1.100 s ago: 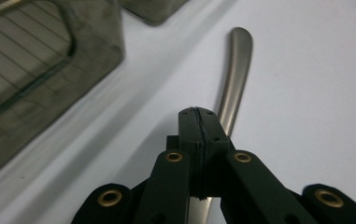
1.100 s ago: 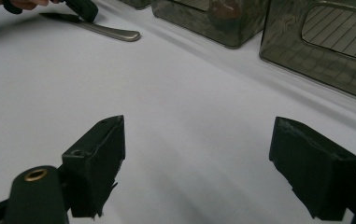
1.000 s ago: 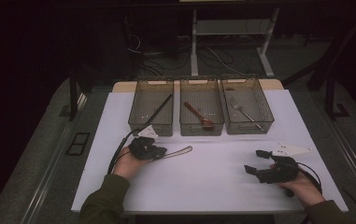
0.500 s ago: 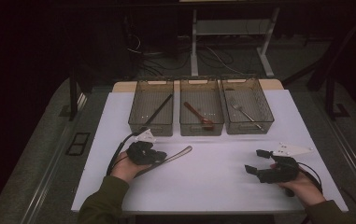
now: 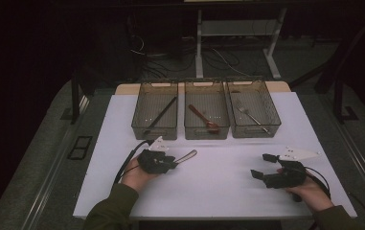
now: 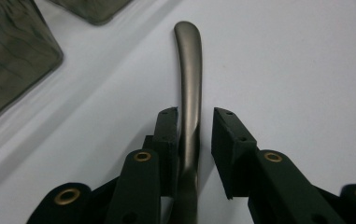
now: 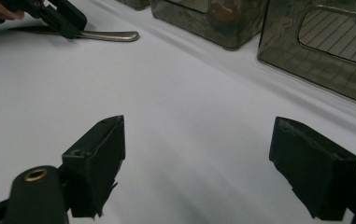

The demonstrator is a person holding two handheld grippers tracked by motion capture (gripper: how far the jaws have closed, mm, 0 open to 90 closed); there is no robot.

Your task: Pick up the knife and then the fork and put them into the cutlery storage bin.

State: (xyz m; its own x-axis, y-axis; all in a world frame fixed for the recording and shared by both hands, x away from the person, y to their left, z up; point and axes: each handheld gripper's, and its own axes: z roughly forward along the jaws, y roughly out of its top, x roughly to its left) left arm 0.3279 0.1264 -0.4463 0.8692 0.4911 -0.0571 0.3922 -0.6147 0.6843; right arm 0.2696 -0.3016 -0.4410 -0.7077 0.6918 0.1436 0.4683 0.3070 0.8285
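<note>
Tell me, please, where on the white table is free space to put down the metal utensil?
The widest bare patch of the white table lies between the left gripper and the right gripper. A narrower strip runs in front of the three trays. Around the left gripper it is crowded: the metal utensil handle lies between its just-opening jaws.

This looks like a dim lab or test room. A white-topped table [image 5: 218,191] carries three smoky clear plastic bins [image 5: 206,117], while black cables [image 5: 170,52] lie tangled on the grey carpeted floor [image 5: 36,182] beside a white metal desk frame [image 5: 237,28].

Dim room, grey floor [image 5: 36,182], metal-legged desk [image 5: 237,28] behind.
</note>
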